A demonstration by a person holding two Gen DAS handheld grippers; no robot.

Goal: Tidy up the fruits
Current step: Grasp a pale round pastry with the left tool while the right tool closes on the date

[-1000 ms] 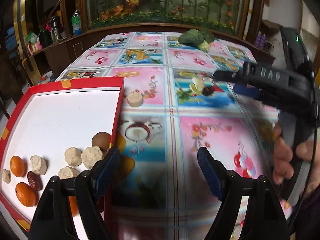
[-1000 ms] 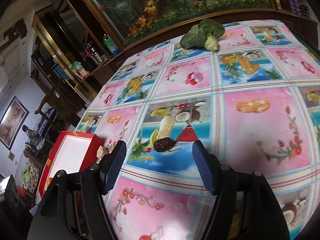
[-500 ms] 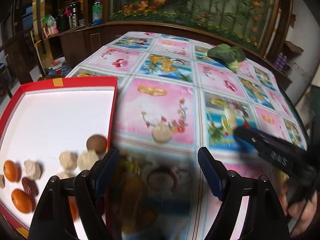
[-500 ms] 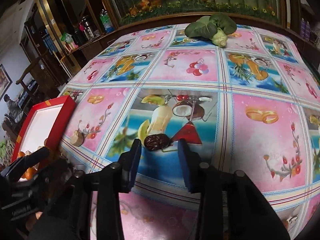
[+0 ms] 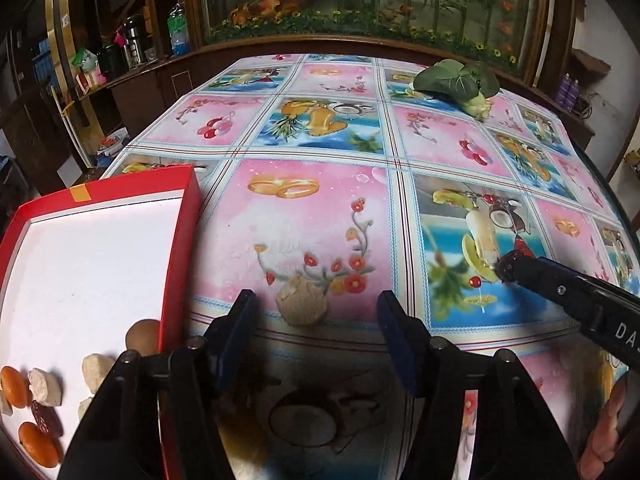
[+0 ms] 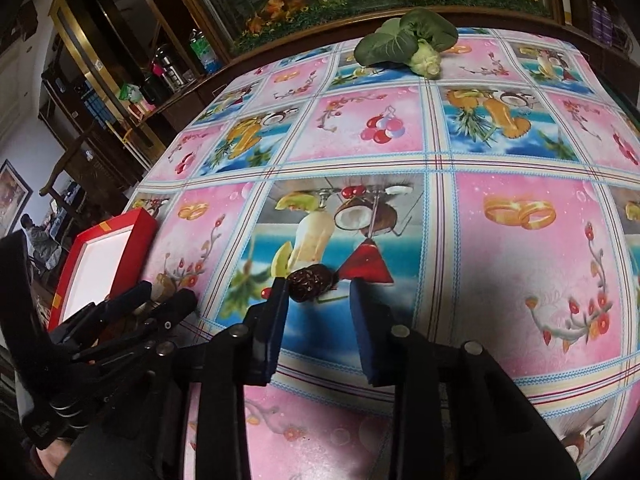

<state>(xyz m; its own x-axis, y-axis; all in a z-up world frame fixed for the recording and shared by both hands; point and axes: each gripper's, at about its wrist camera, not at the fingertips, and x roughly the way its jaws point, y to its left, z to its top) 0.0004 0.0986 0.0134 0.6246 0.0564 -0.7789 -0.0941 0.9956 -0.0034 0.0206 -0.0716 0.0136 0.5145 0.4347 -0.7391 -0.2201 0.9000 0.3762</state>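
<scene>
My right gripper (image 6: pixel 318 294) jaws, just closing, flank the dark date (image 6: pixel 310 282); my left gripper (image 5: pixel 316 312) jaws, just narrowing, stand released around the beige lump (image 5: pixel 302 306).

Red box (image 5: pixel 188 216), white inside: one

In the box, as far as the left gripper and the frame edge let them show:
- orange fruits (image 5: pixel 14 386): two
- dark red dates (image 5: pixel 47 418): one
- round brown fruit (image 5: pixel 144 336): one
- pale beige lumps (image 5: pixel 46 388): at least four, two only partly visible

On the patterned tablecloth (image 5: pixel 320 216):
- pale beige lump (image 5: pixel 302 304): one
- dark wrinkled date (image 6: pixel 310 282): one
- leafy green vegetable (image 6: pixel 412 42): one

Two-finger grippers: two
</scene>
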